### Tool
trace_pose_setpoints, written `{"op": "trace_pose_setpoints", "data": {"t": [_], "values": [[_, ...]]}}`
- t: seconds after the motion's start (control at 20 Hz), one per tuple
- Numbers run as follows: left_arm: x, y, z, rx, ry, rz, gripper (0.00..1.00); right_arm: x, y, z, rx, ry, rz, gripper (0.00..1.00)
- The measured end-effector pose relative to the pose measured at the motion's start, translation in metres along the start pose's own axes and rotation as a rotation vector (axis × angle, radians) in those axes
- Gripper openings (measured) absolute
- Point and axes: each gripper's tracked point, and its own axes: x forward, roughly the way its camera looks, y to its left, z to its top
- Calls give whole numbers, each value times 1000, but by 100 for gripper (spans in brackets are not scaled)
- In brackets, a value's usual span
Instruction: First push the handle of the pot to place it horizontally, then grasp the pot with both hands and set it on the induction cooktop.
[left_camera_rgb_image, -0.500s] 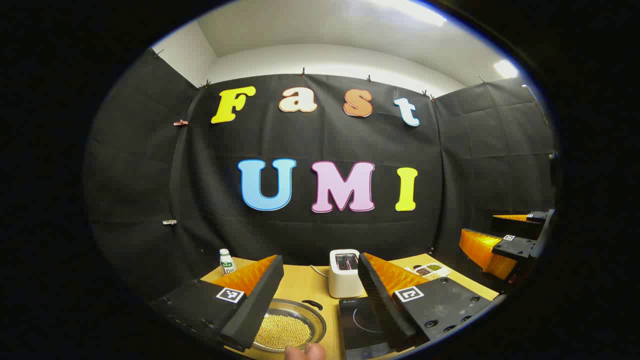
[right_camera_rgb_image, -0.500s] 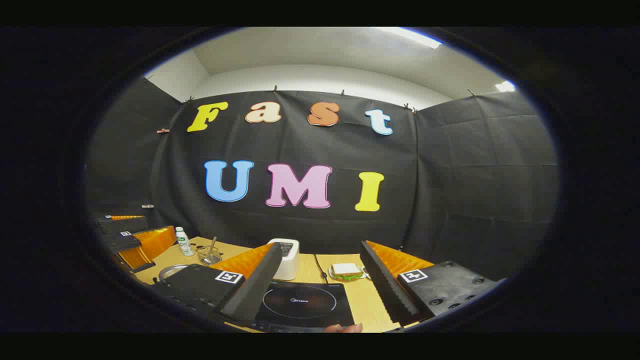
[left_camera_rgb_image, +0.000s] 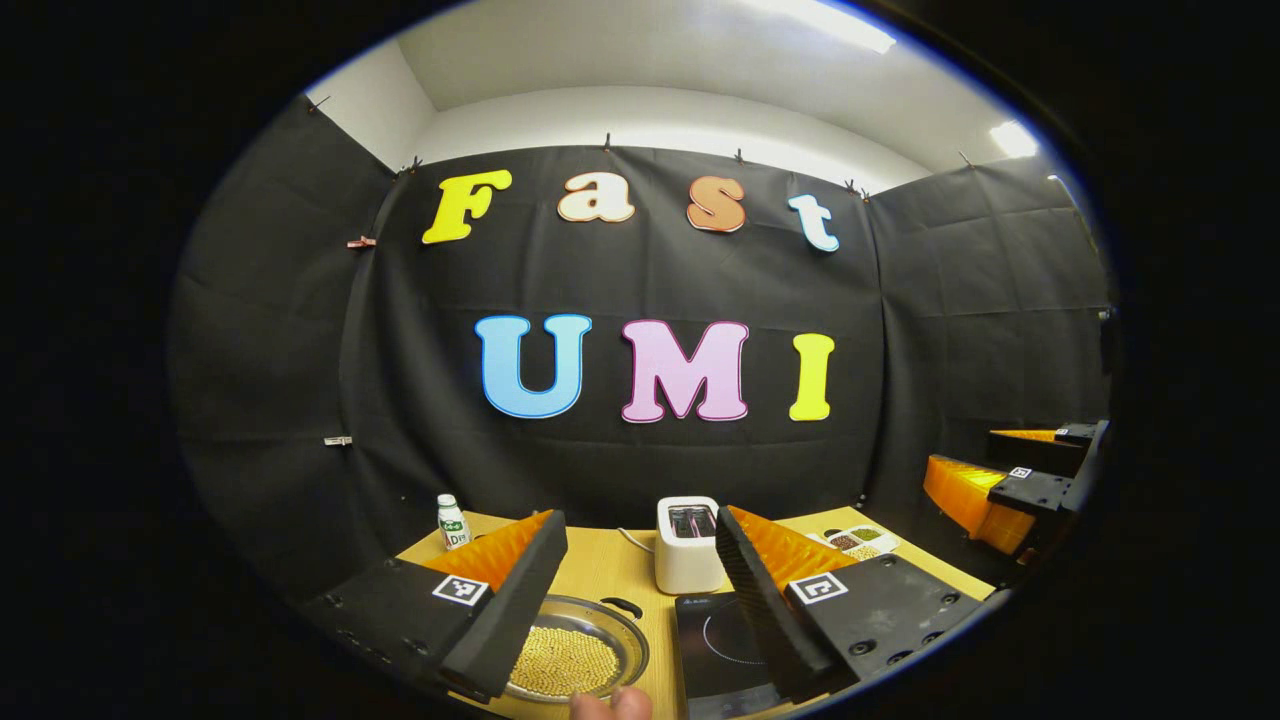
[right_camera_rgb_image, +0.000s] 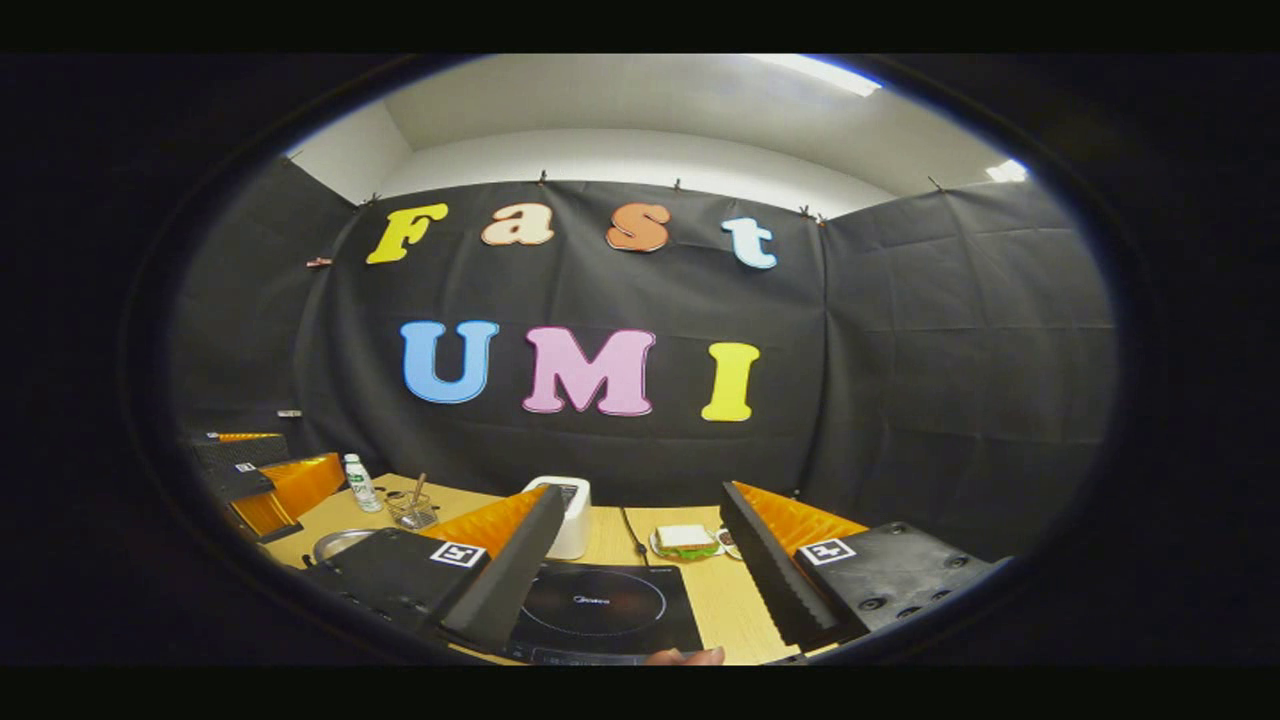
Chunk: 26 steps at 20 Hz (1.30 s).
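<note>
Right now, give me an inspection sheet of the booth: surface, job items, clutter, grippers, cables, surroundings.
Surface: wooden table, flat.
Job items: pot holding yellow grains, its black handle at the far rim; cooktop bare, beside the pot.
Clutter: toaster, bottle, sectioned tray, wire basket, sandwich plate.
Grippers: left gripper open above the pot and cooktop; right gripper open above the cooktop; both hold nothing.
Cables: a light cord at the toaster, a dark cord behind the cooktop.
Surroundings: black cloth wall, white ceiling above.
</note>
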Motion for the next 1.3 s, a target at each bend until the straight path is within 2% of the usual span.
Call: {"op": "trace_pose_setpoints", "data": {"t": [0.65, 0.7, 0.8, 0.9, 1.2, 1.3], "values": [[-4, 0, 4, 0, -10, -5, 92, -3, -5, -2, -5, 1, -8, 98], [-4, -3, 7, 3, -12, -19, 88, -2, -5, -2, -6, 1, -8, 98], [-4, -18, 0, 3, 23, -95, 47, -2, -6, -2, -7, -1, -10, 98], [-5, -22, -3, 3, 61, -135, 6, -2, -6, -2, -10, -1, -10, 97], [-14, -33, -56, 4, 281, -193, 5, -4, -3, -5, -18, 6, -3, 98], [-22, -28, -80, 40, 369, -197, 5, -5, -3, -10, -18, 15, 1, 98]]}}
